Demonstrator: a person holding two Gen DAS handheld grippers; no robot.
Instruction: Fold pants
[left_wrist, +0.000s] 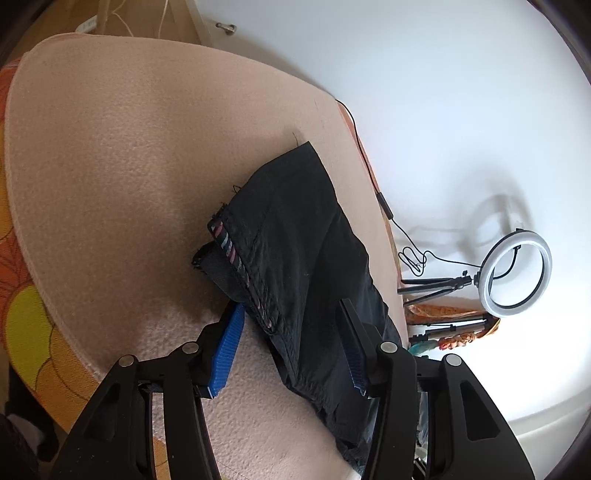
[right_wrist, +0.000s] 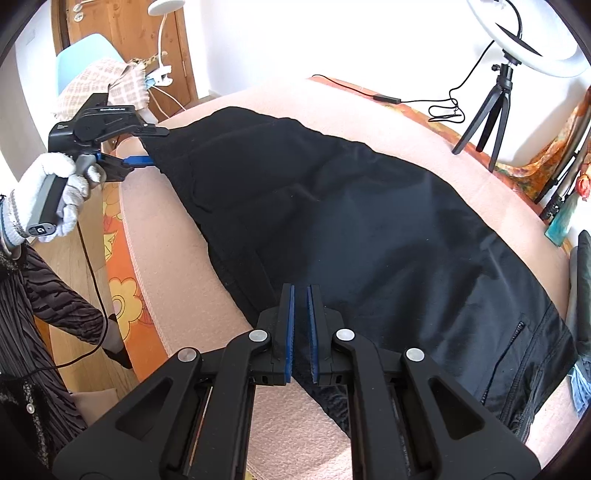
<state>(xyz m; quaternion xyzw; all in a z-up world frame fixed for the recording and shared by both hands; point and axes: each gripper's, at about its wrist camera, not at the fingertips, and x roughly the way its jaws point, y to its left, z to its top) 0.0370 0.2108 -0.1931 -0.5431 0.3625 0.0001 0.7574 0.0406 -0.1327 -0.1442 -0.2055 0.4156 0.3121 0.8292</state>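
Observation:
Black pants (right_wrist: 369, 236) lie spread lengthwise on a pink blanket (right_wrist: 229, 350). In the left wrist view the hem end of the pants (left_wrist: 295, 236) sits between my left gripper's wide-open blue pads (left_wrist: 231, 343); the left gripper (left_wrist: 291, 317) straddles the cloth without clamping it. The left gripper also shows in the right wrist view (right_wrist: 146, 146), at the far left end of the pants. My right gripper (right_wrist: 300, 291) is nearly closed, its blue pads pinching the near edge of the pants close to the waist end.
A ring light on a tripod (right_wrist: 517, 40) stands at the back right with a black cable (right_wrist: 439, 107) on the bed edge. An orange flowered sheet (right_wrist: 118, 295) shows beneath the blanket. A blue chair with cloth (right_wrist: 96, 74) stands by a wooden door.

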